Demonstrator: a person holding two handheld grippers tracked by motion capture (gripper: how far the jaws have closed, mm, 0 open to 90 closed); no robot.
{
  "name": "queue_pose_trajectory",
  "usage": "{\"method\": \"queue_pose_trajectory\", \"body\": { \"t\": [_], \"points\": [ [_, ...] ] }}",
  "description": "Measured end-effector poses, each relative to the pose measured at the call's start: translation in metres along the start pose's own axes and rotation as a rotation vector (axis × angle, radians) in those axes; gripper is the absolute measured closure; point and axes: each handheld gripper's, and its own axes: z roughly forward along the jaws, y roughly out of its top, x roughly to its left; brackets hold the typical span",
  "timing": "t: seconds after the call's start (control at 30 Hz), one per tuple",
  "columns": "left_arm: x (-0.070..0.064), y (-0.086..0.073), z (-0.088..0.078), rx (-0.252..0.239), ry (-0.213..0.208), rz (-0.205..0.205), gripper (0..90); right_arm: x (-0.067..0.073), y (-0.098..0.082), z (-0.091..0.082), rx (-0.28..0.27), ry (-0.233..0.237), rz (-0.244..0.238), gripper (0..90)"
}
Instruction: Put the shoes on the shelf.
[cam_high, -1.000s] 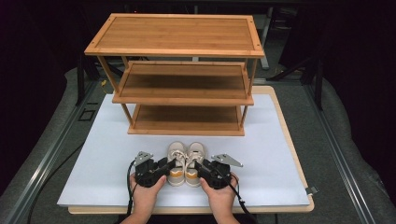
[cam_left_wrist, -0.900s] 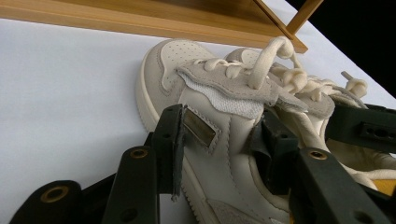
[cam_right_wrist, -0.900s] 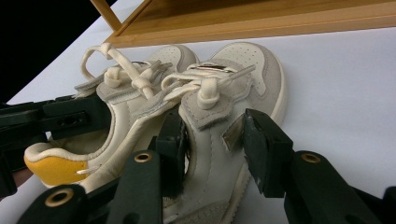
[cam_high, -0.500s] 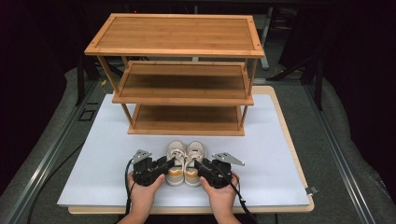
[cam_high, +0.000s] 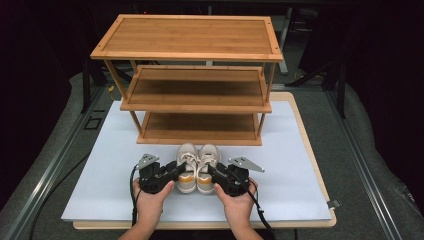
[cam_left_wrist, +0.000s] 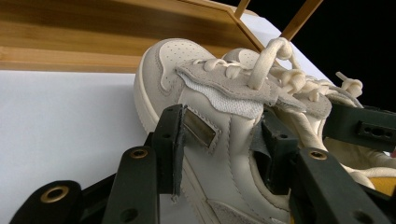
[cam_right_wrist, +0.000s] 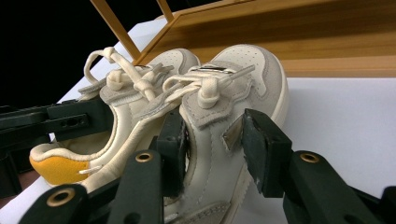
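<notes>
Bamboo shoe rack (cam_high: 192, 95) at the back of the counter (cam_high: 300, 165); sneakers (cam_high: 198, 161) right in front; my left jaws (cam_left_wrist: 219, 140) and right jaws (cam_right_wrist: 212, 140) each clamp one soft, light sidewall; grip mid-shoe, laces flop.

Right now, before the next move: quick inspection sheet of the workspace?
Surface: white mat on a wooden board, on a grey table.
Job's things: pair of cream shoes, left shoe and right shoe, side by side, toes toward the three-tier wooden rack, whose shelves are bare.
Clutter: nothing seen.
Grippers: left gripper clamps the left shoe's outer side wall, one of its fingers inside the shoe, one outside; right gripper likewise on the right shoe.
Cables: a black cable trails from each gripper toward the person.
Surroundings: dark; metal rail along the table's left.
</notes>
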Motion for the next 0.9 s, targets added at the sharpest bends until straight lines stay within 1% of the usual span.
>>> {"method": "queue_pose_trajectory", "body": {
  "t": [0.17,0.2,0.3,0.4,0.43,0.47,0.5,0.53,0.57,0.6,0.63,0.83,0.87,0.9],
  "points": [
    [-0.002,0.007,-0.003,-0.004,-0.003,0.003,57.8,0.002,0.007,-0.002,-0.004,0.003,-0.003,60.8],
    [-0.002,0.008,-0.004,-0.003,-0.003,0.006,57.8,0.003,0.008,-0.003,0.004,0.007,-0.002,60.8],
    [-0.002,0.012,-0.005,-0.005,-0.007,0.002,57.8,0.004,0.012,-0.004,-0.002,0.001,0.000,60.8],
    [-0.003,0.015,-0.006,-0.006,-0.006,-0.001,57.8,0.006,0.015,-0.004,-0.007,0.008,0.000,60.8],
    [-0.003,0.016,-0.007,-0.008,-0.006,0.001,57.8,0.006,0.016,-0.006,0.003,0.009,-0.004,60.8],
    [-0.004,0.017,-0.007,-0.009,-0.006,0.001,57.8,0.007,0.017,-0.006,-0.001,0.002,-0.003,60.9],
    [-0.004,0.018,-0.008,-0.010,-0.007,0.002,57.8,0.007,0.018,-0.006,-0.009,0.009,-0.003,60.9],
    [-0.004,0.019,-0.009,-0.009,-0.008,0.001,57.8,0.007,0.019,-0.007,-0.002,0.013,-0.002,60.9],
    [-0.005,0.020,-0.009,-0.011,-0.008,0.000,57.8,0.008,0.020,-0.007,-0.007,0.005,-0.001,60.9],
    [-0.005,0.021,-0.010,-0.010,-0.009,0.001,57.8,0.008,0.021,-0.007,-0.011,0.014,0.002,60.8],
    [-0.005,0.022,-0.011,-0.008,-0.011,-0.001,57.8,0.009,0.022,-0.008,-0.003,0.014,-0.003,60.8],
    [-0.007,0.029,-0.013,-0.006,-0.013,-0.002,57.8,0.012,0.029,-0.010,-0.006,0.011,-0.010,60.8],
    [-0.007,0.030,-0.014,-0.007,-0.011,0.000,57.8,0.012,0.030,-0.011,0.006,0.016,-0.013,60.8],
    [-0.007,0.031,-0.014,-0.009,-0.011,0.000,57.8,0.013,0.031,-0.011,-0.010,0.011,-0.014,60.8]
  ]
}}
